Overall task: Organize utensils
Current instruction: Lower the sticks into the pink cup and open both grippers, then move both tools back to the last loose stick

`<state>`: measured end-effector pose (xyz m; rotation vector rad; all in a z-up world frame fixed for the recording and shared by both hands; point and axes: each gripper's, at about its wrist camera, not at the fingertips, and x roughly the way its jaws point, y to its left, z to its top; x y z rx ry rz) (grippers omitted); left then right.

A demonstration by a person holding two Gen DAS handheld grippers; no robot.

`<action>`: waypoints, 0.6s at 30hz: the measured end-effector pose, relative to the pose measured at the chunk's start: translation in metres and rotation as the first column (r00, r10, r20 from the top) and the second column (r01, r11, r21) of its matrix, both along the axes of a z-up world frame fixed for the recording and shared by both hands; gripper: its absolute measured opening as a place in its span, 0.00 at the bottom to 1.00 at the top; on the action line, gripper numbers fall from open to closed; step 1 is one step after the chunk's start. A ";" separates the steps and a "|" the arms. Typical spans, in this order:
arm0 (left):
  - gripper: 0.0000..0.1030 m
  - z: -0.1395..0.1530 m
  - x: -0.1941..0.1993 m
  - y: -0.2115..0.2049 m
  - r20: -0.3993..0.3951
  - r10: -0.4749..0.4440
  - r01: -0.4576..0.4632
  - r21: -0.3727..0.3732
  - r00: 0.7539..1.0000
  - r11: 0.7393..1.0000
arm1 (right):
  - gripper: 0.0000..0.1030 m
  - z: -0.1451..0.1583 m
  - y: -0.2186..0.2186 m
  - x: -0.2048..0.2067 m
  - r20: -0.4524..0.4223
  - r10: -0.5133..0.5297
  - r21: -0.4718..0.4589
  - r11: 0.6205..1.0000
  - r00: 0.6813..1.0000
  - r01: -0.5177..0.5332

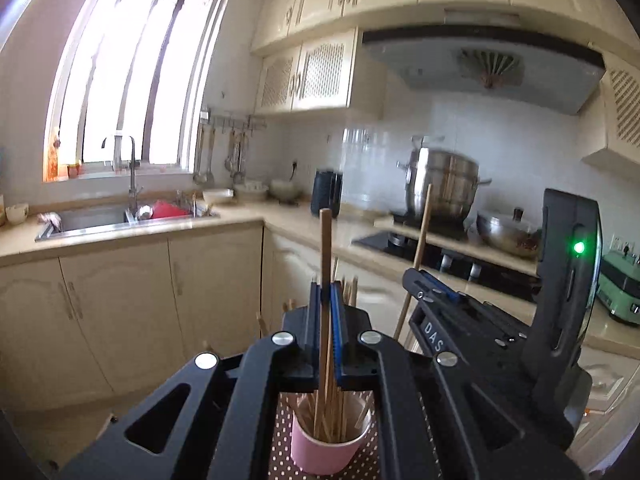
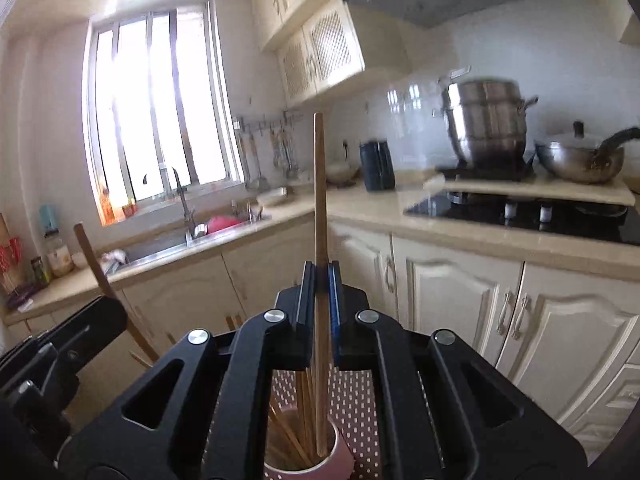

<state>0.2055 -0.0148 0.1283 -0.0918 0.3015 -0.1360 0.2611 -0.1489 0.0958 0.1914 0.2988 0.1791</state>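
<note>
Left tongs (image 1: 326, 300) are clamped on one wooden chopstick (image 1: 326, 248), upright, its lower end down in the pink cup (image 1: 326, 450) of chopsticks on the dotted mat (image 1: 280, 460). Right tongs (image 2: 321, 280) pinch a second chopstick (image 2: 319, 184) over that same cup. My guess at the risk: both sticks crowd one opening, so they could clash or tip the cup. Only readable writing: "DAS" on the right tool.

Directly above the pink paper cup (image 1: 325, 450) crowded with wooden chopsticks (image 1: 329, 408), both black grippers fill the air side by side; toward the cream base cabinets (image 1: 120, 312) beyond the cup, space lies open.
</note>
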 end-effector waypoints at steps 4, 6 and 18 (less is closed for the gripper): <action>0.05 -0.029 0.024 0.002 -0.104 -0.012 0.013 0.010 0.994 1.000 | 0.07 -0.024 0.005 0.011 -0.091 0.046 -0.026 0.998 0.995 -0.048; 0.06 -0.042 0.030 0.005 -0.129 0.007 -0.005 0.019 0.992 1.000 | 0.07 -0.034 0.006 0.013 -0.130 0.089 -0.043 0.995 0.987 -0.095; 0.32 -0.066 0.017 0.025 -0.167 0.030 -0.025 0.029 0.985 0.999 | 0.53 -0.053 -0.002 -0.017 -0.163 0.052 -0.114 0.991 0.985 -0.071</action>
